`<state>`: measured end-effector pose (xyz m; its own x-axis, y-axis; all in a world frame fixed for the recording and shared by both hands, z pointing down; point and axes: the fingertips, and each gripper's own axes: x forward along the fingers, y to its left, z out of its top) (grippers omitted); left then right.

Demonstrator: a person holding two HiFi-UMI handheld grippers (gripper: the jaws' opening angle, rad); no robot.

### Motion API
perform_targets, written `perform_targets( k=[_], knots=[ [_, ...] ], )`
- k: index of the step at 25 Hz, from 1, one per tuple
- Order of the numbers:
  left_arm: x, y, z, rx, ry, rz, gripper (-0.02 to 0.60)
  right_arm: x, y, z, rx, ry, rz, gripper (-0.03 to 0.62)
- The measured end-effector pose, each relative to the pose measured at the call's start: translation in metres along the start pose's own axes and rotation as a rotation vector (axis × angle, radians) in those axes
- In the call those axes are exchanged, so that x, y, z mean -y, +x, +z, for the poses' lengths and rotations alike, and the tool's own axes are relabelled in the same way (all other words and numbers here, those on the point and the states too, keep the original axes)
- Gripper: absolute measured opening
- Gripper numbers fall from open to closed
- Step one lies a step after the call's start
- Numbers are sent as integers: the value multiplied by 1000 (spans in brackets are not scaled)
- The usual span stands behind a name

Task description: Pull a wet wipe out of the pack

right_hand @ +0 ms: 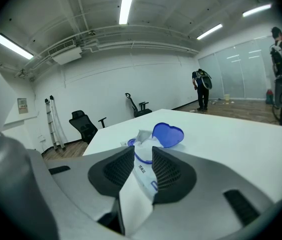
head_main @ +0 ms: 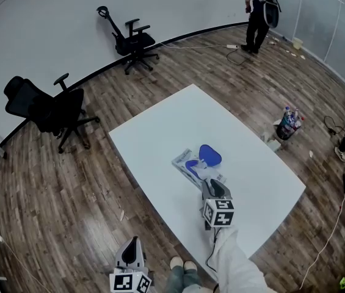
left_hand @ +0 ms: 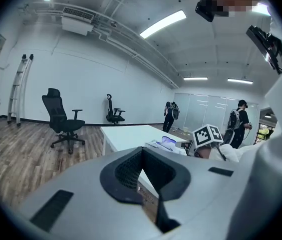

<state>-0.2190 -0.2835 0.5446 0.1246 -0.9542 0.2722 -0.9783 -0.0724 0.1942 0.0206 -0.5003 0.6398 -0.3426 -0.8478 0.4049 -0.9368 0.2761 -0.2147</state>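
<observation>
A white wet-wipe pack (head_main: 189,165) lies near the middle of the white table (head_main: 178,121), its blue lid (head_main: 210,154) flipped open. In the right gripper view a tuft of wipe (right_hand: 143,136) sticks up beside the lid (right_hand: 168,134). My right gripper (head_main: 210,183) sits at the pack's near end. Its jaws stand apart with the printed pack end (right_hand: 141,170) showing in the gap (right_hand: 143,156). My left gripper (head_main: 130,244) hangs off the table's near edge, over the floor. Its tips meet with nothing between them (left_hand: 141,151).
Two black office chairs (head_main: 50,108) (head_main: 135,41) stand left of and beyond the table. A small bin of bottles (head_main: 288,124) sits on the floor to the right, with cables nearby. A person (head_main: 259,11) stands far back.
</observation>
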Motion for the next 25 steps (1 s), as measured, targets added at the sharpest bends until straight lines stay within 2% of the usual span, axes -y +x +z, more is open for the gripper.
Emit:
perform_targets(
  k=[10,15,25],
  knots=[
    [-5,6,-7,-1,-6,2,0,5,12,-3,-20,1,11,95],
    [-7,11,-9,-10,-10,8,0,2,26,-1,-42,-4,37,137],
    [-13,15,-10,-16,-19,24,0,3,43,1,-73,-17,17,137]
  ],
)
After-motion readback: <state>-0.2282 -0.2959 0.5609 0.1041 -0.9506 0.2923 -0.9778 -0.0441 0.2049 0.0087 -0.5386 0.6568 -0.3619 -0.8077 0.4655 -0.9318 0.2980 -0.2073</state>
